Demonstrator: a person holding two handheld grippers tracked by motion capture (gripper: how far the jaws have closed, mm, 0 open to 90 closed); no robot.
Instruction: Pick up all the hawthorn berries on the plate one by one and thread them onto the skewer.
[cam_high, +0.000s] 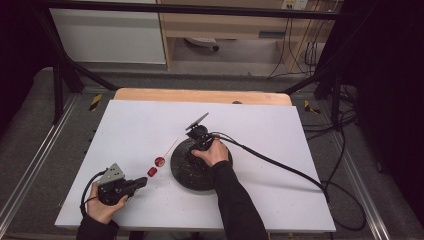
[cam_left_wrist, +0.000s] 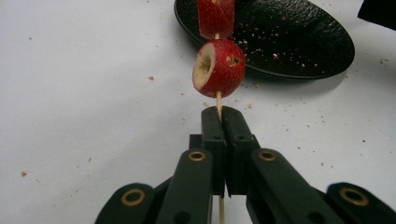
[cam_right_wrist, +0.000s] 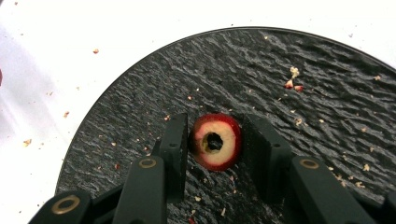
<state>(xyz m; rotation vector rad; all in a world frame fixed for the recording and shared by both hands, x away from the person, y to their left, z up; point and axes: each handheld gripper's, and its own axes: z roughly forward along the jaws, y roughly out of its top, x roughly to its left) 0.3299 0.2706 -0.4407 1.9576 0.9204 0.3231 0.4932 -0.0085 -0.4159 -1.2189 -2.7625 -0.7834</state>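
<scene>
Two red fruits (cam_left_wrist: 218, 67) sit on a skewer (cam_left_wrist: 218, 103) that the left gripper (cam_left_wrist: 223, 122) clamps tight, just beside the black plate (cam_left_wrist: 299, 42). The right gripper view adds a third, cored fruit (cam_right_wrist: 215, 141) on the plate, pinched by the right gripper (cam_right_wrist: 215, 147).

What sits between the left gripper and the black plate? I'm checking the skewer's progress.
Two red fruit pieces threaded on the skewer, in the left gripper view.
</scene>
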